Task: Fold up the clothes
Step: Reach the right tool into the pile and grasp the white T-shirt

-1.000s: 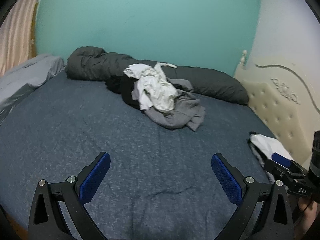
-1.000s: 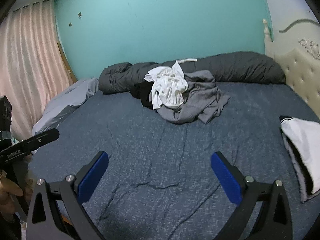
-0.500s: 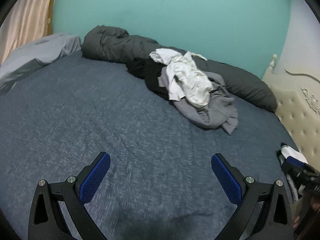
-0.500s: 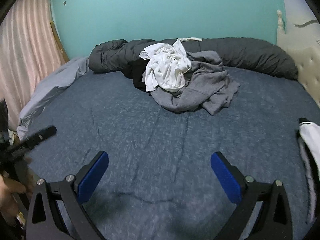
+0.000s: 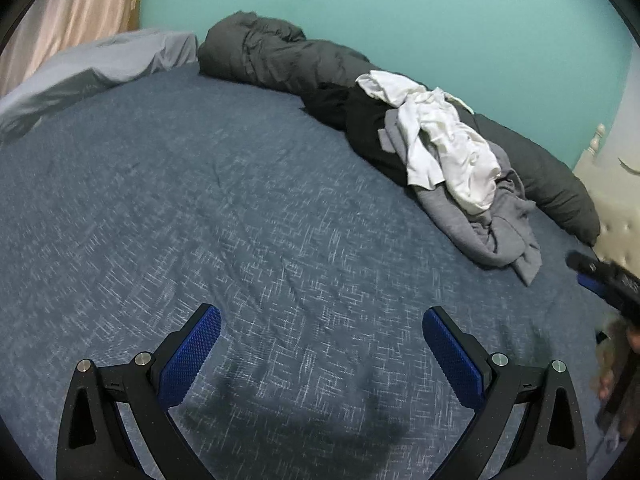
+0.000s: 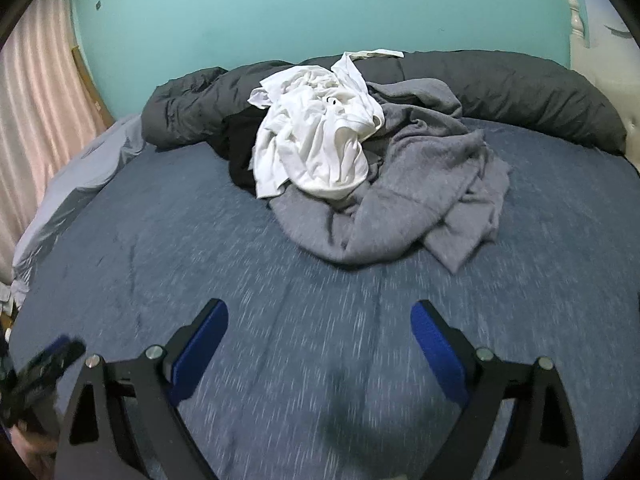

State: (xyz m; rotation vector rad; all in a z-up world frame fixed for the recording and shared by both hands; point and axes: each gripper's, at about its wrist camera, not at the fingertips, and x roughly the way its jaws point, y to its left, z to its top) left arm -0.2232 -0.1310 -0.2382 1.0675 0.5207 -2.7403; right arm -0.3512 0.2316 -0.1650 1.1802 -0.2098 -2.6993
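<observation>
Two black, blue-padded grippers approach a far crumpled pile: white cotton shirt (image 6: 320, 148) on grey knit sweater (image 6: 420, 208). Left gripper (image 5: 320, 344) spread, empty; right gripper (image 6: 319, 336) closing on nothing. Next, probably pinch the shirt

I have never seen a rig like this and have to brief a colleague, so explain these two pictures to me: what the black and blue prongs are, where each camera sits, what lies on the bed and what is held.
There is no robot here. A person carries a hand-held two-finger gripper in each hand, with a wide-angle camera on each looking forward along its fingers.

One picture comes from the left gripper, the other from the right gripper. The black prongs with blue pads are their fingers.

Both look at a bed with a blue sheet. On it lies a heap of unfolded clothes: a white garment on top of a grey garment and a black garment. Behind is a rolled dark grey duvet.

Nothing is held. The left jaws stand open; the right jaws are closing, with nothing between them.
</observation>
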